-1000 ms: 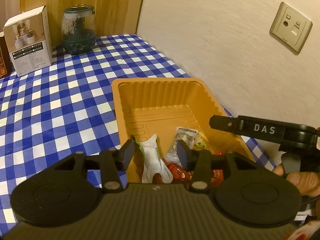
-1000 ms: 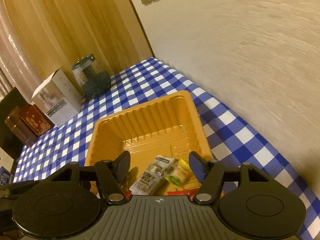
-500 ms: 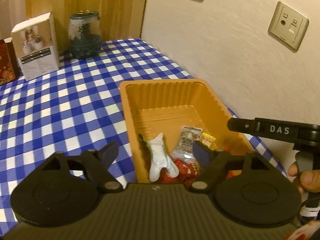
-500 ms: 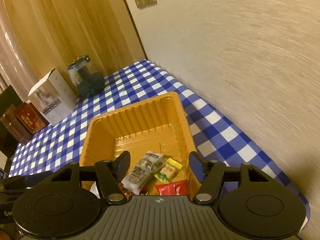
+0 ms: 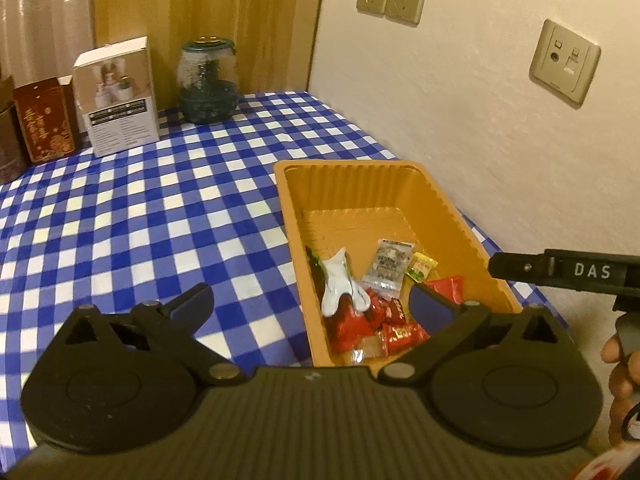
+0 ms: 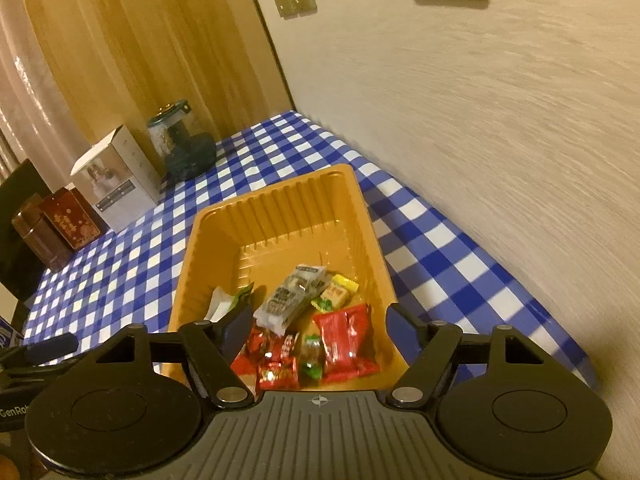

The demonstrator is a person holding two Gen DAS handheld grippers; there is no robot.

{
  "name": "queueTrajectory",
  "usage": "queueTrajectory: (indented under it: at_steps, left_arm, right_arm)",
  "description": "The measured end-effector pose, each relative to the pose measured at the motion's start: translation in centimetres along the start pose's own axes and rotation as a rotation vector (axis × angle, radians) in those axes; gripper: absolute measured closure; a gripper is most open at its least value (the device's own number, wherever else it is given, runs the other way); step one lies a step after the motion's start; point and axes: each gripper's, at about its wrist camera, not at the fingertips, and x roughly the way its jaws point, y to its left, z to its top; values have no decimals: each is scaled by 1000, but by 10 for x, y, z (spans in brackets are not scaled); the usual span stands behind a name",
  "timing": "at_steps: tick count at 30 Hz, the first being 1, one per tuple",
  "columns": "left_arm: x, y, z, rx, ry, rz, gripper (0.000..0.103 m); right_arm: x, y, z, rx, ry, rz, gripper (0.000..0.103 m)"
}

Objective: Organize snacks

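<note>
An orange plastic tray [image 5: 448, 208] [image 6: 280, 204] stands on the blue checked tablecloth by the wall. In it lie several snacks: a white-green packet [image 5: 338, 282] [image 6: 220, 304], a grey packet [image 5: 387, 266] [image 6: 290, 296], a yellow candy [image 5: 421, 267] [image 6: 335, 294] and red wrappers [image 5: 396, 330] [image 6: 344, 344]. My left gripper [image 5: 310, 304] is open and empty, above the tray's near left edge. My right gripper [image 6: 318, 326] is open and empty, above the tray's near end; part of it shows in the left wrist view [image 5: 560, 270].
At the back stand a glass jar [image 5: 208, 80] [image 6: 182, 142], a white box [image 5: 118, 94] [image 6: 116, 184] and a red-brown box [image 5: 46, 120] [image 6: 68, 218]. The wall [image 5: 460, 112] runs along the table's right edge, with sockets [image 5: 564, 62].
My left gripper has opened wide, let go of the white-green packet, which lies in the tray, and drawn back. My right gripper has also drawn back and up.
</note>
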Motion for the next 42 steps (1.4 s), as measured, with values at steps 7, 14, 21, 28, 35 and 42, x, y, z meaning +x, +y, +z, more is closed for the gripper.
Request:
queueTrajectory:
  at_steps: [7,14,21,28,35,42]
  left_arm:
    - [-37,-3,-9,-48,2,-20,0]
    - [-76,-15,-31,-46,-7,-2,0]
    - [-112,-28,-56,-16,-13,3,0]
    - [-144,-31,-74,-28,-19,19,0]
    - [-169,-34,-88,-36,-15,47,0]
    - [-191,-40,-96,-27,-38,63,0]
  right_arm:
    - [-38,8,-13,-29,-9,0,29]
    - [-80,25,-35,-90,-28,-4,29]
    - [-120,33,-66,-117,-35,-20,29]
    - [-150,34,-88,-125,-48,-33,29]
    - [-174,40,-107,-155,-35,-22,29]
    - [-194,44,-119,-173,-42,-19,29]
